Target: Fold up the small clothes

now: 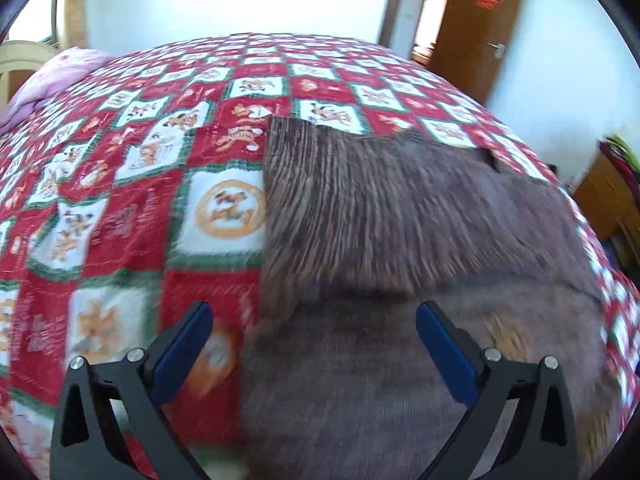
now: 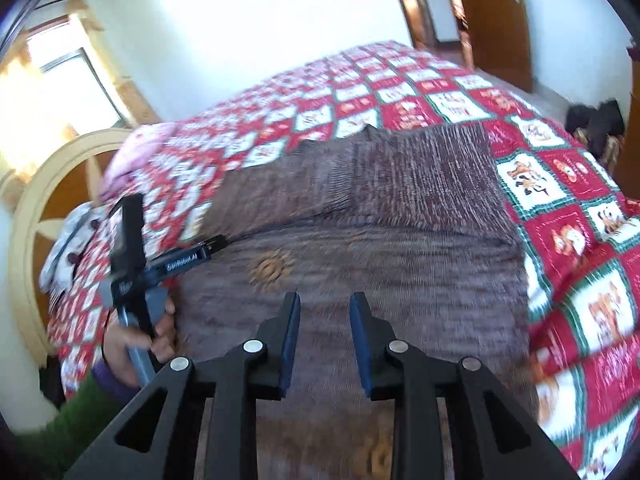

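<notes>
A brown knitted garment [image 1: 400, 208] with a ribbed far edge and small orange motifs lies spread flat on the quilt; the right wrist view shows it [image 2: 400, 248] with a fold line across its middle. My left gripper [image 1: 314, 312] is open wide above the garment's near left edge, with nothing between its blue pads. The right wrist view shows the left gripper [image 2: 214, 243] from the side, held by a hand, its tips at the garment's left edge. My right gripper [image 2: 326, 300] hovers over the near part of the garment, its jaws a little apart with nothing between them.
The bed is covered by a red, white and green checked quilt [image 1: 120, 208]. A pink blanket [image 1: 52, 80] lies at the far left, next to a cream headboard [image 2: 36, 216] and a white patterned cloth [image 2: 68, 248]. A brown door [image 1: 476, 32] and a wooden cabinet [image 1: 608, 200] stand beyond the bed.
</notes>
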Available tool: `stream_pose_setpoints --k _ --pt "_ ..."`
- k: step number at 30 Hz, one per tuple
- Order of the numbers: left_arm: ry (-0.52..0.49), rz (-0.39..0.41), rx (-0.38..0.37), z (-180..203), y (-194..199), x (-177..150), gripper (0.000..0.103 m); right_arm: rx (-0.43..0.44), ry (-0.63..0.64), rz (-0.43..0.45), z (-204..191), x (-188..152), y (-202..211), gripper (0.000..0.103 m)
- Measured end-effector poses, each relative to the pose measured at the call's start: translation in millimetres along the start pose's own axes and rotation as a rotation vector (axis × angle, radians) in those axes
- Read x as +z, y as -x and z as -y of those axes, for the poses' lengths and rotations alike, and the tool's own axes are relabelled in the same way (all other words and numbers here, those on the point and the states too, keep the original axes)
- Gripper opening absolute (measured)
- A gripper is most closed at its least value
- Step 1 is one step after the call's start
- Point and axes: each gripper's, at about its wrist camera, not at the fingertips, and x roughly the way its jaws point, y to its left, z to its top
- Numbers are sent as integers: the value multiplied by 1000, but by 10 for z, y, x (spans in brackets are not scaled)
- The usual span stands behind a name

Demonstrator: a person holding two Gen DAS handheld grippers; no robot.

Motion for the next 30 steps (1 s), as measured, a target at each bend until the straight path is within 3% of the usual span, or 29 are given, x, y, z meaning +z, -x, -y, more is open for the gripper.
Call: stream_pose_setpoints --k 4,7,10,14,19,23,26,30 --pt "-87 50 -40 -219 652 -271 103 42 28 31 -46 -289 251 45" --pt "-98 51 -75 -406 1002 -486 103 94 22 47 -138 -381 276 46" --pt "-114 -13 -129 -555 1238 -797 103 154 20 69 -269 -395 228 46" --pt "-172 -108 -154 -505 1327 -1169 98 211 36 55 -470 -392 120 46" --pt "-194 -255 -212 -394 1236 -1511 85 228 73 40 -638 -445 95 46" --pt "-146 -359 -282 -344 1082 -1641 81 229 64 47 -637 -496 147 46" --pt "-137 -353 -280 -312 1111 -1664 80 223 47 53 -583 -519 180 46" --pt "-106 -345 -295 -330 1140 -1633 61 218 15 50 -495 -531 169 46"
